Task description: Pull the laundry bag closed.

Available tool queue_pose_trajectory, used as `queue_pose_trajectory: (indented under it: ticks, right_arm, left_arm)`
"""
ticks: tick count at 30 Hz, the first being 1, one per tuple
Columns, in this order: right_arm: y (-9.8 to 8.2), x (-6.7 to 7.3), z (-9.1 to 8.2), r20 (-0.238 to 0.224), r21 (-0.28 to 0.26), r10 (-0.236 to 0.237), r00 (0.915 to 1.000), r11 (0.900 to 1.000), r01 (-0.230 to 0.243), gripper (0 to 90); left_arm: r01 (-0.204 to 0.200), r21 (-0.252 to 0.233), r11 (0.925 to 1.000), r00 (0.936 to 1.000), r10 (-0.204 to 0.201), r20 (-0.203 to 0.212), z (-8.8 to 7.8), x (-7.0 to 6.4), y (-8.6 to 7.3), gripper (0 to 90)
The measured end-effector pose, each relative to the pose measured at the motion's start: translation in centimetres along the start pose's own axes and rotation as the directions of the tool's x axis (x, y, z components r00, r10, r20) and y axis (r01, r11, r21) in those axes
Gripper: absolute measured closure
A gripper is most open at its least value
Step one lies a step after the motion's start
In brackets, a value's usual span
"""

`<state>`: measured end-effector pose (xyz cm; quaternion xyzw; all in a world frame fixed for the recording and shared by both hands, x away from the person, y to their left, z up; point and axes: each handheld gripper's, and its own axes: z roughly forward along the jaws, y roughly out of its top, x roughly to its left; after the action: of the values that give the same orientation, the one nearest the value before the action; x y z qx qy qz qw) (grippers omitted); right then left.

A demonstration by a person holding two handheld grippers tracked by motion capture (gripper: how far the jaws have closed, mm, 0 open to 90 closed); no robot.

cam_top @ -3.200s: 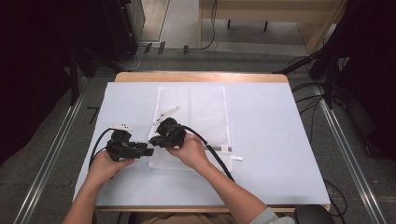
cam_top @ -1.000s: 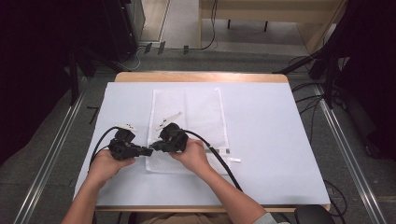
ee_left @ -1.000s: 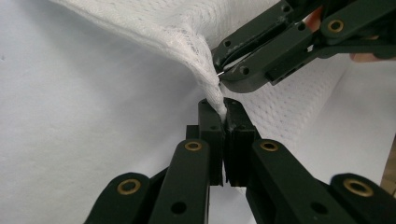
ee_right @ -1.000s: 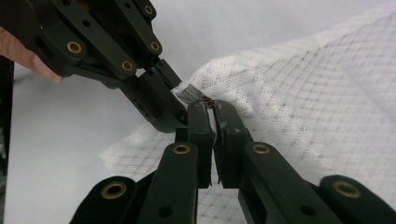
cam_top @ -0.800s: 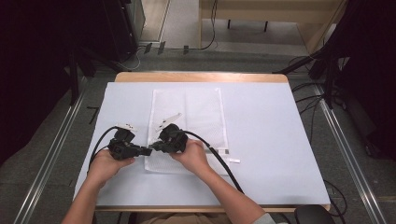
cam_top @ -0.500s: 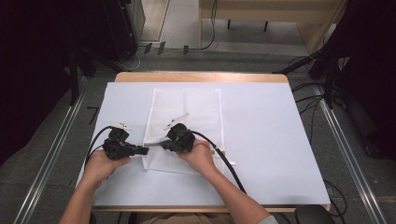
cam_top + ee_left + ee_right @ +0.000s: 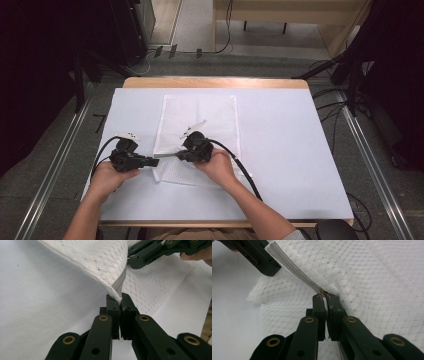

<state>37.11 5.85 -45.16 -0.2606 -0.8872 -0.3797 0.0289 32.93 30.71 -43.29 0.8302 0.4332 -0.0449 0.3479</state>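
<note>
Mesh bag [image 7: 200, 135] lies on the counter [image 7: 300, 150], left of ctr, running from near the far edge toward the near edge. Left tool [image 7: 152, 161] sits at the bag's near-left corner, clamped on the zipper end [image 7: 119, 293]. Right tool [image 7: 179, 156] is just right of it, on the bag, pinching the zipper pull [image 7: 322, 292]. Zipper [image 7: 294, 270] runs between the two tools.

Both tongs, L [image 7: 156, 161] & R [image 7: 178, 154], at near-left corner of white mesh bag [image 7: 200, 120], corner lifted off table [image 7: 300, 150].
</note>
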Motion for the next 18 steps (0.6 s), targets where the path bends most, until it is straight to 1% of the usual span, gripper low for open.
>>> queue_pose_trajectory:
  ticks: [2, 3, 4, 6, 10, 13, 15, 16, 18]
  right_arm:
    - [0.0, 0.0, -0.2, 0.012, 0.007, -0.015, 0.9998, 1.0, 0.015, 88.3]
    - [0.0, 0.0, -0.2, 0.012, 0.007, -0.015, 0.9998, 1.0, 0.015, 88.3]
    - [-0.1, -0.1, -0.4, 0.01, 0.012, -0.005, 0.9999, 1.0, 0.005, 88.3]
    - [-0.2, -0.1, -0.6, 0.006, 0.006, -0.001, 1.0, 1.0, 0.001, 88.3]
    - [-0.3, 0.0, -0.7, 0.015, 0.014, -0.015, 0.9998, 1.0, 0.015, 88.3]
    - [-0.5, -0.3, -1.1, 0.008, 0.023, 0.001, 1.0, 1.0, -0.001, 88.3]
    - [-0.5, -0.3, -1.2, 0.007, 0.019, -0.005, 1.0, 1.0, 0.005, 88.2]
    - [-0.4, 0.0, -1.5, 0.015, 0.021, -0.015, 0.9998, 1.0, 0.014, 88.2]
    - [-0.4, 0.0, -1.7, 0.018, 0.022, -0.024, 0.9996, 0.999, 0.023, 88.2]
  left_arm:
    - [0.0, 0.002, 1.0, 1.0, 0.0, -0.003, -0.1, 0.0, 0.0, 88.4]
    - [0.002, -0.001, 1.0, 1.0, -0.002, 0.0, -0.1, 0.1, -0.1, 88.4]
    - [0.006, 0.001, 1.0, 1.0, -0.006, 0.001, -0.1, 0.2, -0.2, 88.4]
    - [0.004, 0.002, 1.0, 1.0, -0.004, 0.003, -0.1, 0.2, -0.2, 88.4]
    - [0.005, 0.002, 1.0, 1.0, -0.005, 0.004, -0.1, 0.2, -0.2, 88.4]
    - [-0.001, -0.002, 1.0, 1.0, 0.001, 0.009, -0.2, 0.2, -0.2, 88.4]
    - [-0.002, -0.003, 1.0, 0.9999, 0.002, 0.01, -0.2, 0.2, -0.2, 88.3]
    - [0.001, -0.007, 1.0, 0.9999, -0.001, 0.012, -0.2, 0.2, -0.2, 88.3]
    - [0.003, -0.008, 1.0, 0.9999, -0.003, 0.012, -0.2, 0.3, -0.2, 88.3]
